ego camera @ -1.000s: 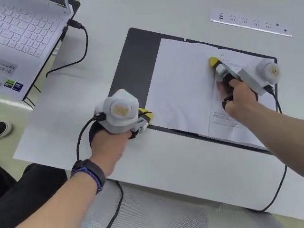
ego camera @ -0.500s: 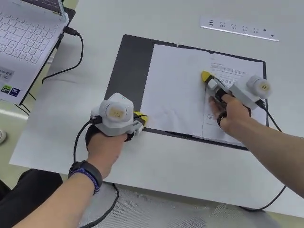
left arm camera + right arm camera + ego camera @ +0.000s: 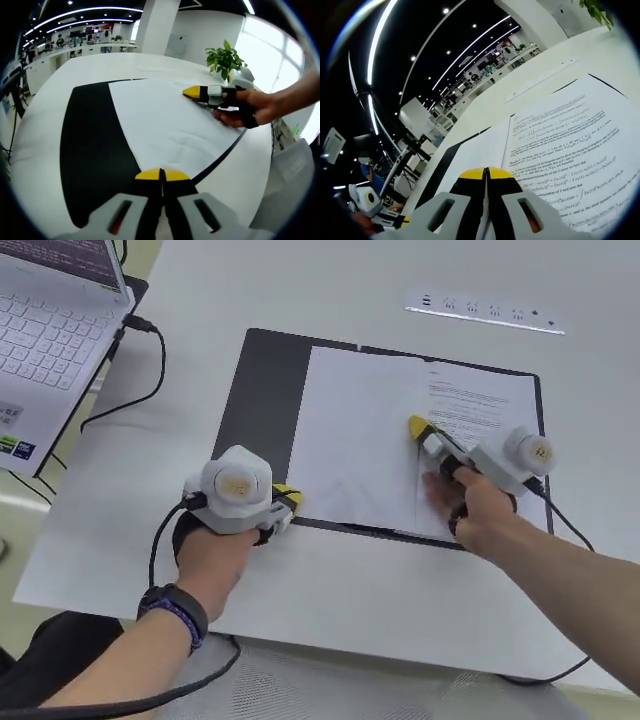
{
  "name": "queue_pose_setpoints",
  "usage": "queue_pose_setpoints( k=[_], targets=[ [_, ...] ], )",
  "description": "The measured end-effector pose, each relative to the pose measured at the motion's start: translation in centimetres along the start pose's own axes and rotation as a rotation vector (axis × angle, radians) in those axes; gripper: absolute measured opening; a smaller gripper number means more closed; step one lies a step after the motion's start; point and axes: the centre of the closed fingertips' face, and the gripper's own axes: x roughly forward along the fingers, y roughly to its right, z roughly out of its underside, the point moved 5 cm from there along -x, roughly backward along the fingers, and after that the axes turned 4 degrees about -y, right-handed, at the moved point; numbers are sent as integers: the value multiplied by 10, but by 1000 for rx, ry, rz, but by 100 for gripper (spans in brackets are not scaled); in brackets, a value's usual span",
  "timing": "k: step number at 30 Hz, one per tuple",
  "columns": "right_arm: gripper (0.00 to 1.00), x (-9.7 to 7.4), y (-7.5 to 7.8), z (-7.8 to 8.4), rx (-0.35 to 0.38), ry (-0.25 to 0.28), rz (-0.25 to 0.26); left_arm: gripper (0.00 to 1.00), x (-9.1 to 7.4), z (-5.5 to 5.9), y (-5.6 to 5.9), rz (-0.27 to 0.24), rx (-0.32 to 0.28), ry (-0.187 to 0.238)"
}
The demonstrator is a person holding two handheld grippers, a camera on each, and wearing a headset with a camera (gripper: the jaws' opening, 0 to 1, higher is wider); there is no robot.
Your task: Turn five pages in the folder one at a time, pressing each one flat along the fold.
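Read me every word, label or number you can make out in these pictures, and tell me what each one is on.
No text here is clear enough to quote.
Printed page in the folder: lines of text with formulas, too blurred to read.
Laptop stickers: too small to read.
Laptop keys: too small to read.
Laptop screen: rows of text, too small to read.
Power strip: markings too blurred to read.

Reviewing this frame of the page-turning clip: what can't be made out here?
- Printed page wording: too small in the head view, blurred in the right gripper view.
- Folder lower right corner: head view, hidden by the person's right hand.
- Whether the right gripper tip touches the fold: head view, too small.
- Laptop: cut off by the head view's left edge.
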Motion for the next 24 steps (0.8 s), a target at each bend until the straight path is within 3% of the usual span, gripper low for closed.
queue_pose_setpoints(
  k=[9,15,24],
  targets=[
    [0,-14,-2,9,-4,-17,-1,0,-1,0,2,3,5,0],
    [0,-27,-10,24,-48,-68,-25,0,-2,1,2,4,3,2],
    [0,-40,-5,37,-31,-70,-29,0,-3,1,2,6,15,2]
  ],
)
